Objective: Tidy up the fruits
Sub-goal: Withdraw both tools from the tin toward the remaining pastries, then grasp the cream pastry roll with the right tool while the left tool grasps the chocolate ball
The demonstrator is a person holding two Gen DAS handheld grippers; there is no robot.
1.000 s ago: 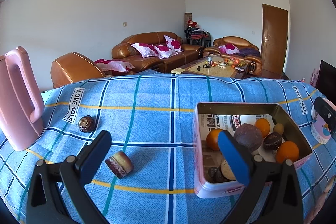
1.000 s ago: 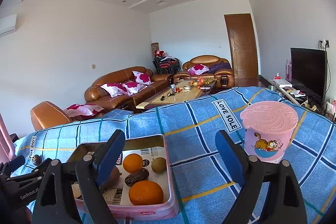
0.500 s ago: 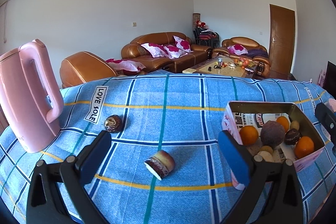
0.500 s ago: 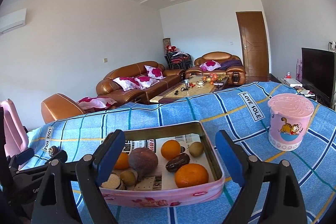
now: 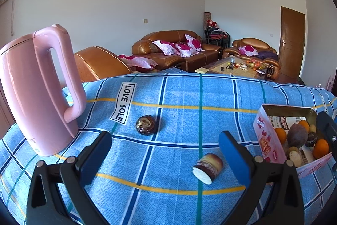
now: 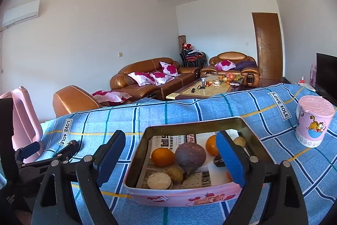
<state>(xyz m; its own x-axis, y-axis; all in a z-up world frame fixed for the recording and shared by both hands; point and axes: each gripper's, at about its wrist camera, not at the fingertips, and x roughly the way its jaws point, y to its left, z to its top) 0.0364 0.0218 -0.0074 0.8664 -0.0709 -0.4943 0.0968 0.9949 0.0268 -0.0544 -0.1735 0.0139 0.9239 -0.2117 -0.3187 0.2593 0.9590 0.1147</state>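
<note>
A pink tin [image 6: 189,198] on the blue plaid cloth holds oranges [image 6: 162,156], a big purple-brown fruit [image 6: 190,155] and several smaller pieces. It also shows in the left wrist view [image 5: 265,140] at the right edge. Two pieces lie loose on the cloth: a cut brown piece with a white end [image 5: 207,165] and a dark round fruit [image 5: 146,125]. My left gripper [image 5: 164,159] is open and empty, with the cut piece just inside its right finger. My right gripper [image 6: 171,158] is open and empty, hovering over the tin's front.
A tall pink kettle [image 5: 35,90] stands at the cloth's left. A pink lidded cup with a cat picture [image 6: 313,123] stands at the right. The cloth's far edge [image 5: 189,75] drops off toward brown sofas and a coffee table.
My left gripper has swung left, bringing the kettle and both loose pieces into fuller view. My right gripper has moved left over the tin. Both stayed open.
</note>
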